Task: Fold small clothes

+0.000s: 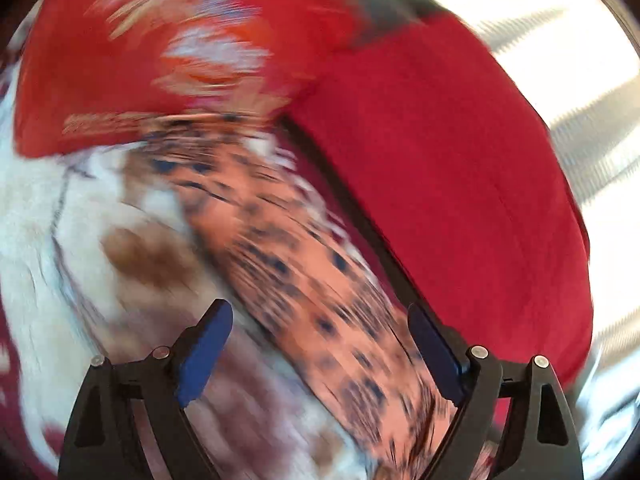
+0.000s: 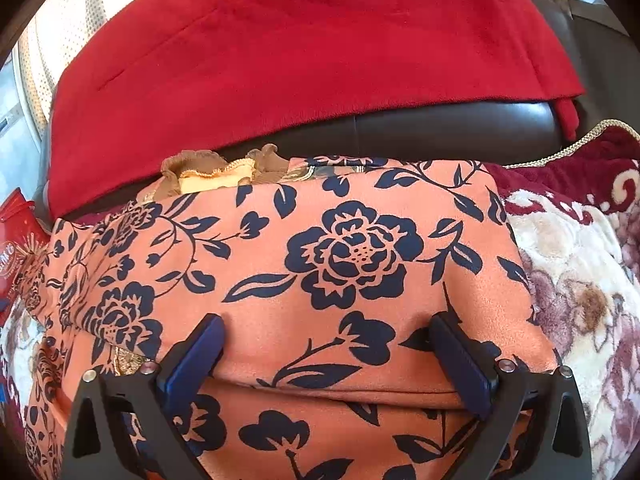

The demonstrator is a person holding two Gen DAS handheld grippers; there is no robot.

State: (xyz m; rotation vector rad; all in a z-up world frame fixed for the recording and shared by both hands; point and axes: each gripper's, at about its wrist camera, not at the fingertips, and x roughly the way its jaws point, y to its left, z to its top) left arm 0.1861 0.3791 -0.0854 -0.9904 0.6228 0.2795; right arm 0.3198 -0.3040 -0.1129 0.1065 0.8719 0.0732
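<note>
The orange cloth printed with dark-blue flowers [image 2: 344,264] lies folded over on the plush floral blanket [image 2: 580,280], in front of a red fleece throw [image 2: 280,60] — a fold looks just laid, so the next move likely calls for a fresh edge to pinch. The right gripper [image 2: 328,364] tilts down over the fold, jaws spread wide and holding nothing. The left gripper [image 1: 320,356] — its view badly blurred — also stands wide and empty above the cloth.

Dark leather sofa [image 2: 460,124], floral blanket [image 2: 580,272]

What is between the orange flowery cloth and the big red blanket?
In the right wrist view, a frilly tan and yellow garment and dark brown leather lie between the orange floral cloth and the red blanket.
</note>
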